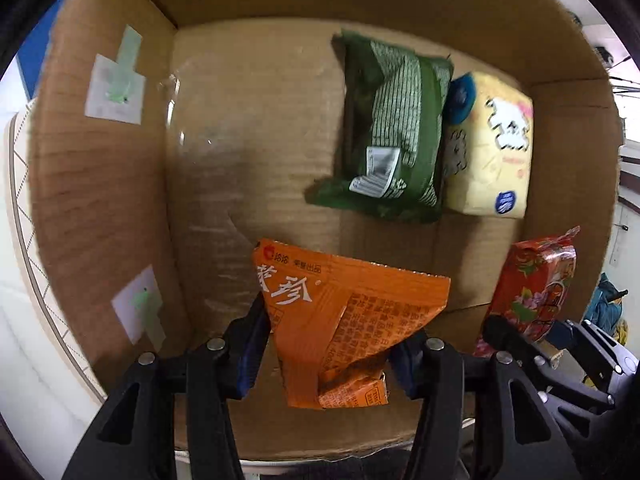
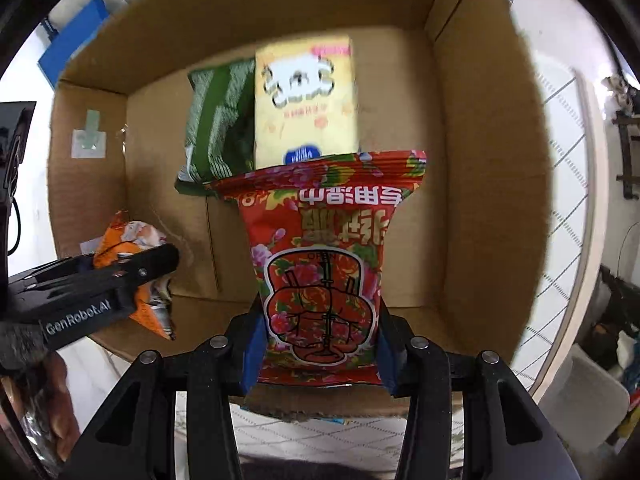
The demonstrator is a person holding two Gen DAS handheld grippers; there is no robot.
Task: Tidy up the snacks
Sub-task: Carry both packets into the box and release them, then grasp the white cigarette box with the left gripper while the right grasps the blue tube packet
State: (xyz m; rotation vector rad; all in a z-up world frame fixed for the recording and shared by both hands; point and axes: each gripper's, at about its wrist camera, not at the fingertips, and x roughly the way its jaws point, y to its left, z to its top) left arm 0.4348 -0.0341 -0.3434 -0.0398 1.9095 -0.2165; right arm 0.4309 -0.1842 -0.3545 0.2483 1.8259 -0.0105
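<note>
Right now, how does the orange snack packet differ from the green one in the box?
The orange packet is clamped in the left gripper, above the cardboard box floor; the green packet lies flat on that floor. The orange one is crumpled and folded; the green one looks smooth, beside a yellow pack. Both are sealed snack bags.

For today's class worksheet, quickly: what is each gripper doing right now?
Left gripper: closed on the orange snack packet.
Right gripper: closed on the red floral snack bag.
</note>
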